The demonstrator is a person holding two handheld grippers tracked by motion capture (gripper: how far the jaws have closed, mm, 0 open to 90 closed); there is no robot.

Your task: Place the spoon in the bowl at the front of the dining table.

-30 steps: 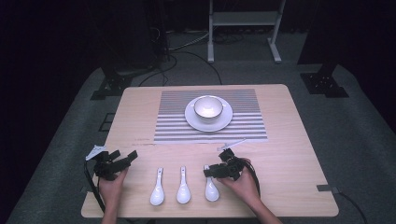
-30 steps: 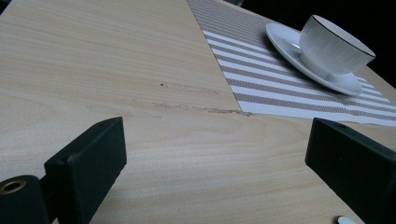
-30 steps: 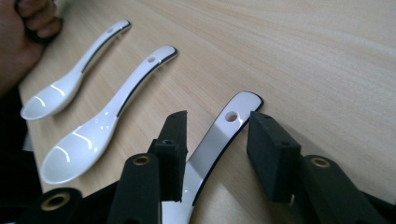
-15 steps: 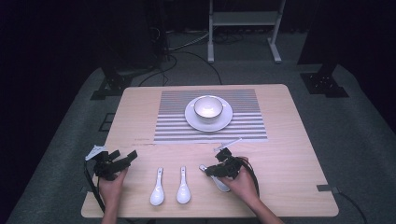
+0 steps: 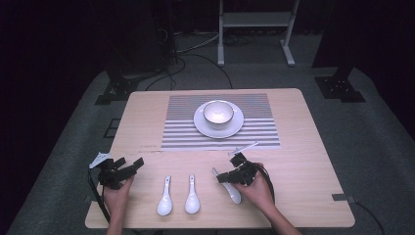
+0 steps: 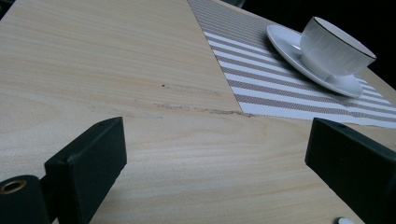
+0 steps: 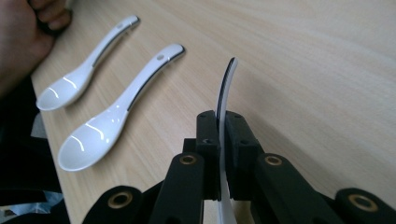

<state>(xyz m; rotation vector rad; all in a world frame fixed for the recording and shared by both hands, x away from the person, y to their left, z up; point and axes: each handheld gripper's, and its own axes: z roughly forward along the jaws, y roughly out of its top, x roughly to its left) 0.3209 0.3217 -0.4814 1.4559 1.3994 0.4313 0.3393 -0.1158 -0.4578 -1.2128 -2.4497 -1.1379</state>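
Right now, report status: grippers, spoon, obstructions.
Right gripper shut on the third spoon. Left gripper open, idle over the table. Two spoons lie apart on its left, clear.

- Wooden table [image 5: 303,147], pale grain, a faint scuff line near the mat's front edge.
- Striped placemat [image 5: 254,132] at the far centre.
- White saucer [image 5: 201,122] on the mat; white cup [image 5: 218,112] with dark rim upright on it.
- Two white spoons [image 5: 165,198] [image 5: 192,196] side by side near the front edge, bowls toward the person.
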